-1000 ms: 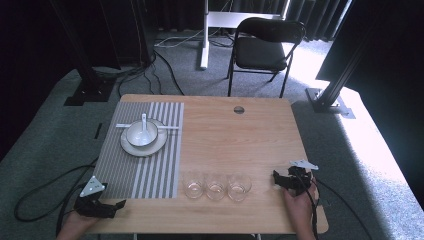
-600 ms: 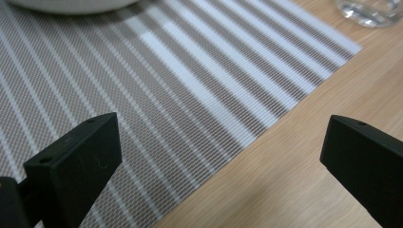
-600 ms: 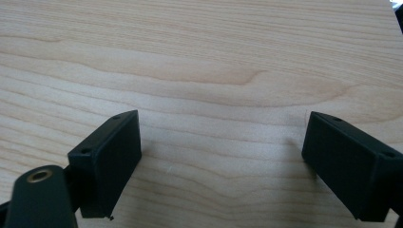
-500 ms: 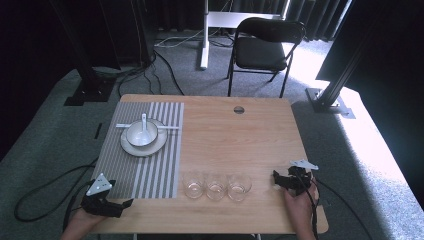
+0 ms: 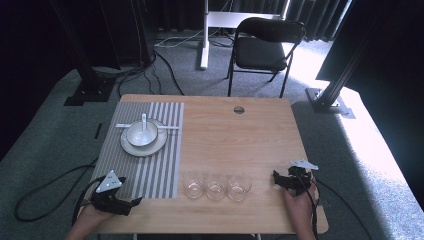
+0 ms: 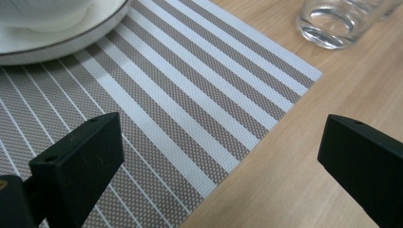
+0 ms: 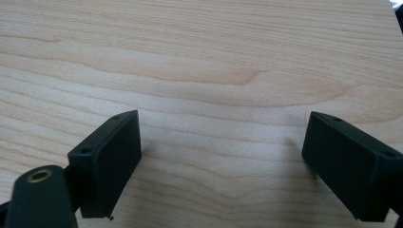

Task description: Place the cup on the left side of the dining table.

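Left hand-held gripper (image 5: 131,204) shifted right, glasses (image 5: 216,186) well apart

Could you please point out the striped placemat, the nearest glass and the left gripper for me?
striped placemat (image 6: 199,95), left gripper view, on its stripes.
nearest glass (image 6: 332,23), left gripper view, on its thick base.
left gripper (image 5: 134,205), high view, between its open fingertips.

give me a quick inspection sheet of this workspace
surface: wooden table, striped mat on its left part
job's things: three empty glasses in a row at the near edge; bowl with spoon on a plate on the mat
clutter: nothing seen
grippers: left gripper open over the mat's near corner, its jaws have just been closing a little, nothing between them; right gripper open over bare wood, holding nothing
cables: one trails from each gripper; more on the floor behind
surroundings: carpet, black chair, dark stands
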`<control>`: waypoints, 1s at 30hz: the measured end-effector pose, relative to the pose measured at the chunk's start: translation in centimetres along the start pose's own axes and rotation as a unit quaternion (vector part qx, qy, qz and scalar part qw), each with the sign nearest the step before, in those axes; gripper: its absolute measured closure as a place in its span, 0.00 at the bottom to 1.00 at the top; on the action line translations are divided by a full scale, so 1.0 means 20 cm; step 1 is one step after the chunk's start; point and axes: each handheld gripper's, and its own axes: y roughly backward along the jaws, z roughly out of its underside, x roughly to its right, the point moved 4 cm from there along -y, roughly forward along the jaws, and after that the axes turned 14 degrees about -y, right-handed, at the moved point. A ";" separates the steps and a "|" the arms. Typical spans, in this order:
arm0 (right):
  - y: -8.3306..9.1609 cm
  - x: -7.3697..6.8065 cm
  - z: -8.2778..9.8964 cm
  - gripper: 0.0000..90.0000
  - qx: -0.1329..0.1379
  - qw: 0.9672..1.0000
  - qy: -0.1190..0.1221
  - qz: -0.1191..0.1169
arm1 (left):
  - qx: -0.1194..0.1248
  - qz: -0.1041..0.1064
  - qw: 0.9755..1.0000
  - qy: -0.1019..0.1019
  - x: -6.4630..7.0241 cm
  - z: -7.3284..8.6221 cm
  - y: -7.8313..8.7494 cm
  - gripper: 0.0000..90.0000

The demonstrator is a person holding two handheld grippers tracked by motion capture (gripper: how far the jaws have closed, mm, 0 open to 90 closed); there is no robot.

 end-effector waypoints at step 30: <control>0.00 0.00 0.00 0.14 0.000 1.000 0.000 0.000 | 0.010 0.033 0.998 -0.060 0.08 -0.26 -0.10 0.02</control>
